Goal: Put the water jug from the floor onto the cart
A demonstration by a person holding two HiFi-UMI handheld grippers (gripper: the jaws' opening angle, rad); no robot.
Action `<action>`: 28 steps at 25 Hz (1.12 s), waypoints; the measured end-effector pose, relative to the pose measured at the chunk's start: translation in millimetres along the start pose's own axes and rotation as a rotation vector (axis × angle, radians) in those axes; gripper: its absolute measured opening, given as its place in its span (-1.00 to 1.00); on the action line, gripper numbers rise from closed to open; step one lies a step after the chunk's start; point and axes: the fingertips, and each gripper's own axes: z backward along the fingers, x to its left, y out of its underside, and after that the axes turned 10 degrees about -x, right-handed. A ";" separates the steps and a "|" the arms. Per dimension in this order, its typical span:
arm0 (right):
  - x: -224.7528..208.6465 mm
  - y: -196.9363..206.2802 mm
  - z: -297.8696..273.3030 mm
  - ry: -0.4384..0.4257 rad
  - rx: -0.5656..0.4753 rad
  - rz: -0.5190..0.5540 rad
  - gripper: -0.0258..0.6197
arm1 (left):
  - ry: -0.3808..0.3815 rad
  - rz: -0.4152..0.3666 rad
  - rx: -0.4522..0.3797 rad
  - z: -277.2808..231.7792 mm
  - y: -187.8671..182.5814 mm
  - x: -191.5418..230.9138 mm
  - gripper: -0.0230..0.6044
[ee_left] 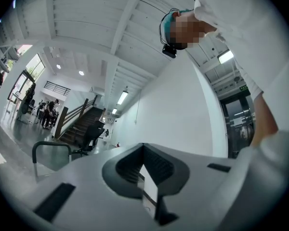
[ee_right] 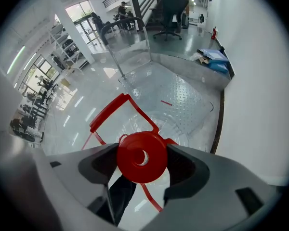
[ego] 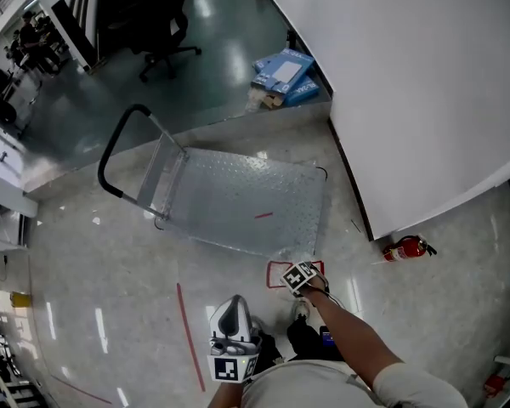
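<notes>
The water jug (ego: 287, 271) is clear plastic with a red carry frame and a red cap (ee_right: 141, 157). It sits just off the near edge of the metal platform cart (ego: 238, 198). My right gripper (ego: 302, 277) is over its top, and in the right gripper view the jaws are shut on the cap from both sides. The red handle (ee_right: 116, 110) stands out beyond the cap, with the cart deck (ee_right: 180, 93) behind it. My left gripper (ego: 234, 334) is held close to my body, pointing up at the ceiling. Its jaws (ee_left: 145, 179) are shut with nothing between them.
The cart's black push handle (ego: 115, 147) is at its far left end. A white wall (ego: 425, 100) runs along the right, with a red fire extinguisher (ego: 405, 248) at its foot. Blue boxes (ego: 285, 75) and an office chair (ego: 166, 32) lie beyond the cart. A red tape line (ego: 189, 334) marks the floor.
</notes>
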 end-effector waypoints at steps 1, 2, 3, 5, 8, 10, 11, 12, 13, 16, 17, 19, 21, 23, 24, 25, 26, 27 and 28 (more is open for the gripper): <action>-5.8 -4.6 4.4 0.001 -0.007 0.003 0.03 | 0.004 -0.005 -0.006 -4.6 -2.4 -3.3 -0.92; -11.6 -8.8 8.2 0.004 -0.014 0.004 0.03 | 0.009 -0.007 -0.009 -8.8 -3.9 -5.8 -0.92; -17.1 -12.0 11.2 0.008 -0.022 0.002 0.03 | 0.016 -0.007 -0.010 -12.6 -4.3 -7.5 -0.92; -26.7 -16.7 14.6 0.017 -0.035 -0.004 0.03 | 0.032 -0.005 -0.008 -19.1 -2.8 -8.2 -0.92; -41.9 -24.3 15.6 0.030 -0.042 -0.017 0.03 | 0.067 -0.005 -0.003 -33.5 3.3 -3.4 -0.92; -54.7 -33.1 13.7 0.040 -0.045 -0.026 0.03 | 0.088 0.002 0.000 -46.4 9.2 2.6 -0.92; -60.9 -38.2 11.7 0.043 -0.046 -0.032 0.03 | 0.097 0.007 0.002 -53.1 12.9 6.0 -0.92; -66.3 -42.6 9.4 0.046 -0.046 -0.039 0.03 | 0.107 0.014 0.006 -59.5 16.9 9.3 -0.92; -71.0 -46.6 7.4 0.049 -0.046 -0.047 0.03 | 0.119 0.021 0.011 -65.8 20.8 12.2 -0.92; -86.2 -63.6 2.1 0.057 -0.056 -0.071 0.03 | 0.165 0.025 0.022 -89.0 30.7 22.0 -0.92; -91.5 -69.9 -0.5 0.058 -0.060 -0.079 0.03 | 0.177 0.023 0.026 -97.7 33.7 26.1 -0.92; -101.6 -78.8 -7.1 0.058 -0.063 -0.093 0.03 | 0.184 0.030 0.036 -112.4 41.5 35.1 -0.92; -111.4 -86.4 -14.5 0.058 -0.062 -0.102 0.03 | 0.177 0.038 0.043 -124.1 49.7 45.6 -0.92; -120.8 -95.7 -22.8 0.062 -0.064 -0.114 0.03 | 0.182 0.029 0.045 -134.4 56.8 55.2 -0.92; -124.7 -99.1 -27.1 0.065 -0.066 -0.121 0.03 | 0.186 0.029 0.048 -139.5 59.2 58.6 -0.92; -128.0 -101.4 -31.2 0.068 -0.066 -0.127 0.03 | 0.186 0.035 0.055 -144.3 61.0 61.3 -0.92; -131.1 -103.7 -34.9 0.071 -0.064 -0.131 0.03 | 0.182 0.045 0.064 -147.9 63.4 64.3 -0.92; -133.7 -107.2 -38.3 0.074 -0.063 -0.131 0.03 | 0.176 0.051 0.070 -150.2 66.1 68.4 -0.92; -135.6 -111.8 -41.6 0.075 -0.062 -0.129 0.03 | 0.168 0.052 0.073 -151.9 68.7 73.2 -0.92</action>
